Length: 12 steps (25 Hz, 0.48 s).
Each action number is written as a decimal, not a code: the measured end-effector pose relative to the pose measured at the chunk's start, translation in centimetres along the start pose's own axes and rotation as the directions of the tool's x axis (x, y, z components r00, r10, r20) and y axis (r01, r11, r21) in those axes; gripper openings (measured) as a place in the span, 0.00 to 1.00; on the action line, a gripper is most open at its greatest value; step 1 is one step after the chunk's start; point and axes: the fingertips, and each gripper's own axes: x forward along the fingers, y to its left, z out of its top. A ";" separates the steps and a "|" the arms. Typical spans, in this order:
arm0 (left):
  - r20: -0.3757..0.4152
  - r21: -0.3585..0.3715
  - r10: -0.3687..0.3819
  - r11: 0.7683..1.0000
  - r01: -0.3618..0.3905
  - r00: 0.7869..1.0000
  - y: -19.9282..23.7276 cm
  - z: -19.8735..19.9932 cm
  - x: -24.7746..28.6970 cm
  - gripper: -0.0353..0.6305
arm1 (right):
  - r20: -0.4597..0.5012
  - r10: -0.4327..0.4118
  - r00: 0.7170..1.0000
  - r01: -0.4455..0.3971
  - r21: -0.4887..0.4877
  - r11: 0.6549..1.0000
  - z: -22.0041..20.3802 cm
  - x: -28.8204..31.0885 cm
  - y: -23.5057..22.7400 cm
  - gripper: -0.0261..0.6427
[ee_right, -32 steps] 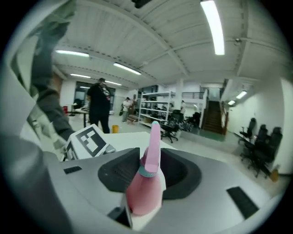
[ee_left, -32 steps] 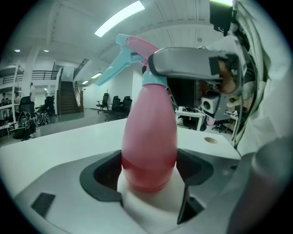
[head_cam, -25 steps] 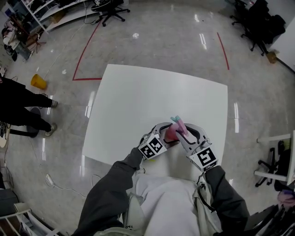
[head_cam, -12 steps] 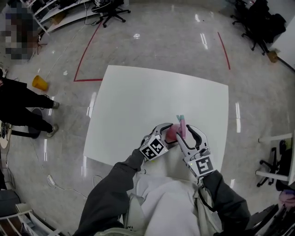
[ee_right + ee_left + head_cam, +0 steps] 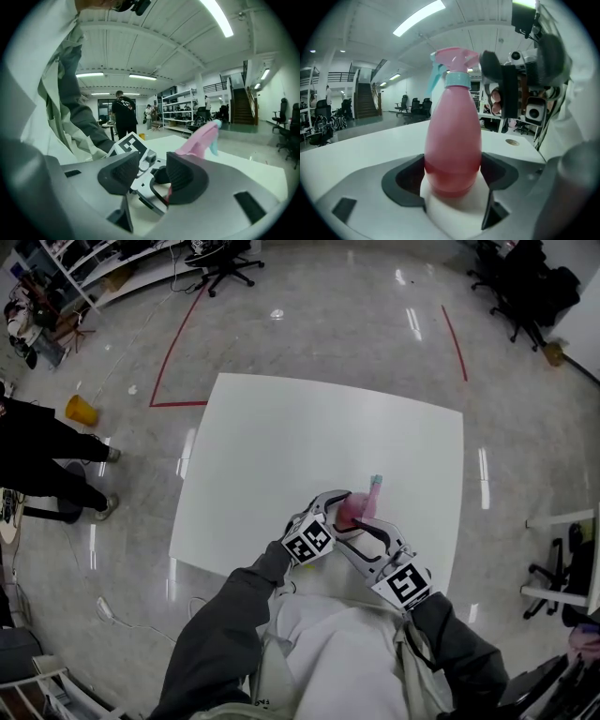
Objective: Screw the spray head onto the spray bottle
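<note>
Over the table (image 5: 281, 446), spray bottle (image 5: 452, 136) sits in left gripper (image 5: 452, 174), right gripper (image 5: 151, 174) beside it.

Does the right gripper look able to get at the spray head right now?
Probably yes. The jaws of the right gripper have just been opening and hold nothing; the spray head stands uncovered just beyond them, atop the spray bottle that the left gripper clamps low on its body. Nothing intervenes.

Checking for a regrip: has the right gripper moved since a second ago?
Yes. The right gripper has backed off the spray head toward the table's near edge; its jaws have just been opening, nothing between them.
</note>
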 end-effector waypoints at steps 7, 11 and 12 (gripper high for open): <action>-0.008 0.011 -0.031 0.999 0.031 0.999 -0.1 -0.4 0.0 0.63 | 0.093 -0.105 0.990 0.110 -0.049 0.993 0.7 -3.9 -3.0 0.28; -0.014 0.056 -0.116 0.992 0.117 0.993 -0.8 -0.6 -0.4 0.63 | 0.022 -0.071 0.997 0.072 -0.062 0.996 0.9 -4.8 -7.3 0.46; -0.020 0.067 -0.143 0.987 0.145 0.989 -1.1 -0.6 -0.5 0.63 | -0.022 -0.028 0.999 0.025 -0.120 0.992 0.8 -4.5 -7.7 0.53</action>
